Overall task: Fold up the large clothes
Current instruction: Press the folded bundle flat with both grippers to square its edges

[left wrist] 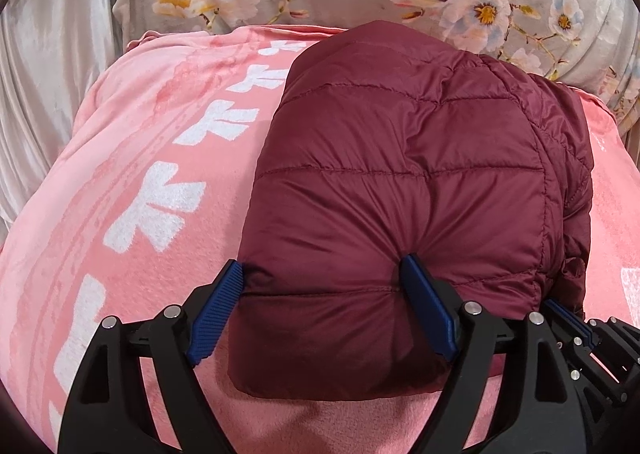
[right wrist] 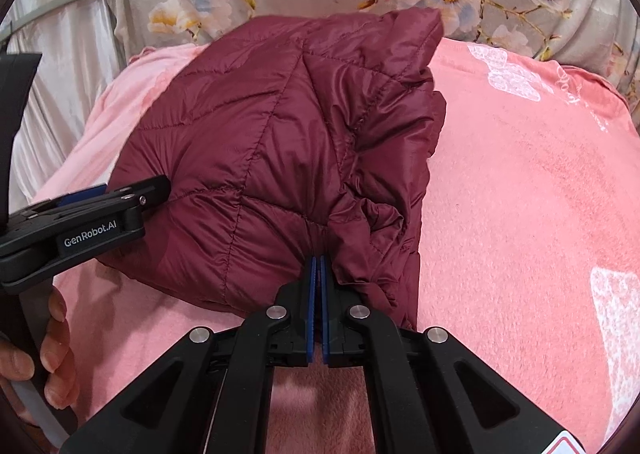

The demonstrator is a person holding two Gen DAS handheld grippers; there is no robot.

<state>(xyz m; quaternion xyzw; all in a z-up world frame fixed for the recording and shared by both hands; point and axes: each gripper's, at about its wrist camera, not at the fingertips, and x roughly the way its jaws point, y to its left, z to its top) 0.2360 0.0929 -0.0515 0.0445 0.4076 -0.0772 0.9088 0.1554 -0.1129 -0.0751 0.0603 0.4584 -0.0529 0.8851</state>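
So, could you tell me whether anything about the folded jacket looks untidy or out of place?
Mostly neat, but the maroon puffer jacket is bunched and crumpled along its right edge, beside the shut right hand-held gripper pinching the fabric. The left hand-held gripper stands open astride its near left corner. The jacket lies on the pink blanket.

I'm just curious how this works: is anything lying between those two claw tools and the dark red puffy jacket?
Nothing visible does. The left gripper has its jaws spread open around the near corner of the folded maroon jacket, and the right gripper has its jaws shut on the jacket's near edge. Only the pink blanket lies underneath.
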